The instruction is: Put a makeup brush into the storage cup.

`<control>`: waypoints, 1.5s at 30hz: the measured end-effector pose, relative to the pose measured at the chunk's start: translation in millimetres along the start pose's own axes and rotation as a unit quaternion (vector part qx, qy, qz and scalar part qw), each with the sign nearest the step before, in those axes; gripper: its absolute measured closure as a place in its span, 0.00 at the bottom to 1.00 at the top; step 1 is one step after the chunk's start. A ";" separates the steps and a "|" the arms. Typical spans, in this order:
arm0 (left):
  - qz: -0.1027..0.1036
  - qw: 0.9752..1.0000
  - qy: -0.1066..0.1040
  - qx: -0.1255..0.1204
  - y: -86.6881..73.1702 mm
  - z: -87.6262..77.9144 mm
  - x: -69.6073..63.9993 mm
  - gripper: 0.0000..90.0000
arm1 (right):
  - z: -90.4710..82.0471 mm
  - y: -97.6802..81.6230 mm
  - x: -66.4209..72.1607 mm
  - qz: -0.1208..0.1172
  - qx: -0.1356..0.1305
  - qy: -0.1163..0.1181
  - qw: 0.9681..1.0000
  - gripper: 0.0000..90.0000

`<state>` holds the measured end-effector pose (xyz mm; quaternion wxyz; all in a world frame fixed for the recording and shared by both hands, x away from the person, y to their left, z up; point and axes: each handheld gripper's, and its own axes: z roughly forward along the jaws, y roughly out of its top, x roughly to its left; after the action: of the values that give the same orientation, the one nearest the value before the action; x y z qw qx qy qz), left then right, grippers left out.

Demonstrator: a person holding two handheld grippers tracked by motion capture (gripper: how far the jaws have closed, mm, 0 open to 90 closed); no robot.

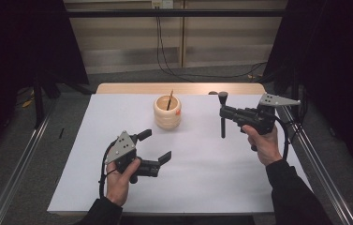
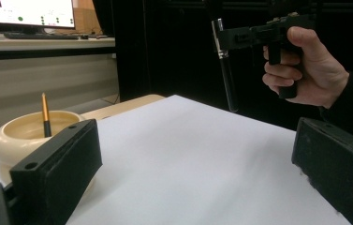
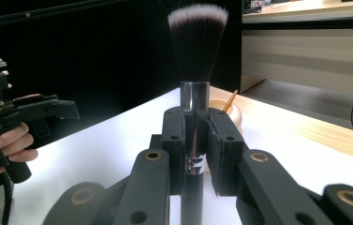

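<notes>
My right gripper [image 1: 223,112] is shut on a makeup brush [image 1: 223,126] and holds it upright over the white sheet, bristles up and handle tip near the sheet. In the right gripper view the jaws clamp the brush [image 3: 196,47] just below its silver ferrule. The left gripper view shows that gripper [image 2: 222,37] with the black brush handle [image 2: 229,84] hanging below it. My left gripper [image 1: 155,146] hovers low at the front left, jaws wide apart and nothing between them [image 2: 197,178]. A cream wooden bowl [image 1: 167,117] stands at the sheet's far middle with a thin stick [image 1: 170,100] leaning inside.
The white sheet [image 1: 188,168] covers most of the wooden table [image 1: 118,88], whose bare edge shows at the back. Metal rails [image 1: 19,164] run along both sides. In the left gripper view the bowl [image 2: 19,136] sits just left of my jaw.
</notes>
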<state>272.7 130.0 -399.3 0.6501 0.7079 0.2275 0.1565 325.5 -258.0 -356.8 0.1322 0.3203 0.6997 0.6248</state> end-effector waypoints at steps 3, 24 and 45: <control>0.002 1.000 0.002 -0.001 2.0 3.8 -1.8 0.02 | 0.9 0.8 2.1 0.000 -0.002 0.005 1.000 0.87; 0.006 0.999 -0.047 -0.012 17.3 43.7 -9.9 0.02 | 14.8 6.6 23.4 -0.008 -0.002 0.042 0.999 0.87; 0.002 0.998 -0.069 0.007 28.9 83.9 -20.1 0.01 | 21.6 11.9 39.8 -0.017 -0.016 0.067 0.997 0.87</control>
<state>302.5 46.7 -378.0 0.6588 0.7222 0.1816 0.1069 311.2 -216.4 -340.8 0.1007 0.2639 0.7022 0.6536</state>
